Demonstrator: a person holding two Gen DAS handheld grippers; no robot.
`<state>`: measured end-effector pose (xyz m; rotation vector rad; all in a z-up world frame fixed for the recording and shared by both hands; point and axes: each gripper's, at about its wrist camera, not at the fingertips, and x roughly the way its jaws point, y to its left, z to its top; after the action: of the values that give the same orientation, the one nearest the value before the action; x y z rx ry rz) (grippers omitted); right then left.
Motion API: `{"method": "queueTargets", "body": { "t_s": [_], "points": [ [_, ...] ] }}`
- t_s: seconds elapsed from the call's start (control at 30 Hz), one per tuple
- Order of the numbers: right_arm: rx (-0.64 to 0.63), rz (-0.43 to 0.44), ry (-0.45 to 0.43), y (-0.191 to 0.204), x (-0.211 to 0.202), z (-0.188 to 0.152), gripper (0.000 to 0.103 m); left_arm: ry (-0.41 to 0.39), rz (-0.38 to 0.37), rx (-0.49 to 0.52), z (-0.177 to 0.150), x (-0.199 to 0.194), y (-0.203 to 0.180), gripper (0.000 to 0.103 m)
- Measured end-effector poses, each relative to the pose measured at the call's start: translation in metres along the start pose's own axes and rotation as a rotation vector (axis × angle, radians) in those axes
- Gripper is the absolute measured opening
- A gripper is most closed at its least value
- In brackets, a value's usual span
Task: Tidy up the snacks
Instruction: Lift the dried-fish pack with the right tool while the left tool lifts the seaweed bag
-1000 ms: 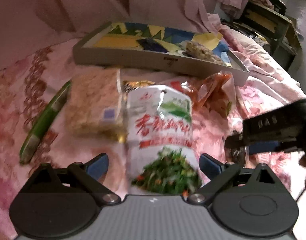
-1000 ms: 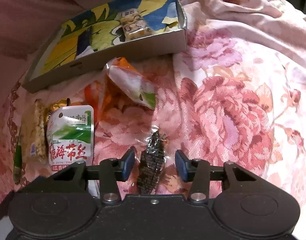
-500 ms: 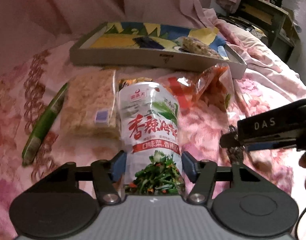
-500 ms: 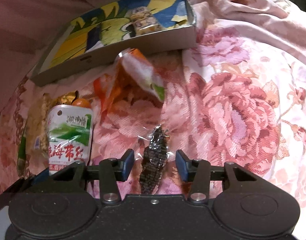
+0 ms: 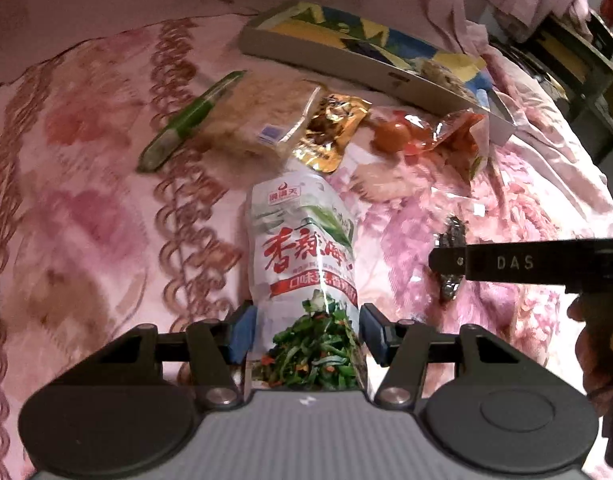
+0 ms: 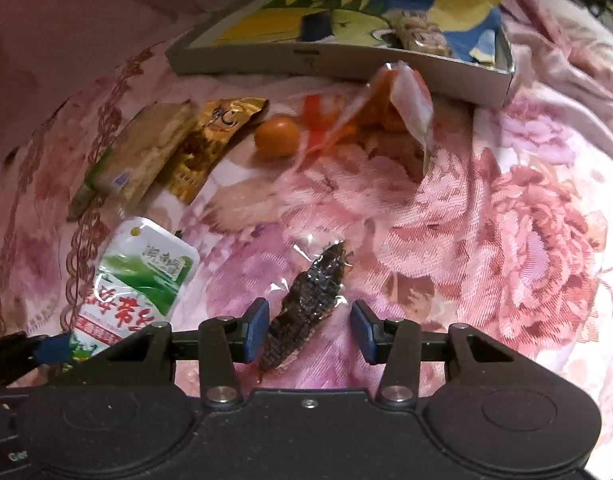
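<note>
Floral bedspread (image 6: pixel 526 240); left claw (image 5: pixel 306 336) clamped on seaweed pouch (image 5: pixel 306 264), right claw (image 6: pixel 308 330) wide around dark packet (image 6: pixel 306 304).

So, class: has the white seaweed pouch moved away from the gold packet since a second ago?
Yes. The white seaweed pouch, once covering most of the gold packet, now lies nearer the camera, clear of it, gripped in the left tongs.
</note>
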<state>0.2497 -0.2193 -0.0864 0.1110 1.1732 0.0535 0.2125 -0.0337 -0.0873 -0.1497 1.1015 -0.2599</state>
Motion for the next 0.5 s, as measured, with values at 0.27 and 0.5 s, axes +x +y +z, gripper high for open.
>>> {"method": "queueTargets", "body": {
  "t_s": [0.27,0.5],
  "points": [
    [0.200,0.008,0.008,-0.007,-0.003,-0.017,0.072,-0.019,0.023,-0.069,-0.005,-0.006,0.009,0.061],
    [0.171,-0.061,-0.033,0.020,0.015,-0.016,0.086,-0.021,0.029,-0.079,-0.006,-0.004,0.009,0.061]
  ]
}}
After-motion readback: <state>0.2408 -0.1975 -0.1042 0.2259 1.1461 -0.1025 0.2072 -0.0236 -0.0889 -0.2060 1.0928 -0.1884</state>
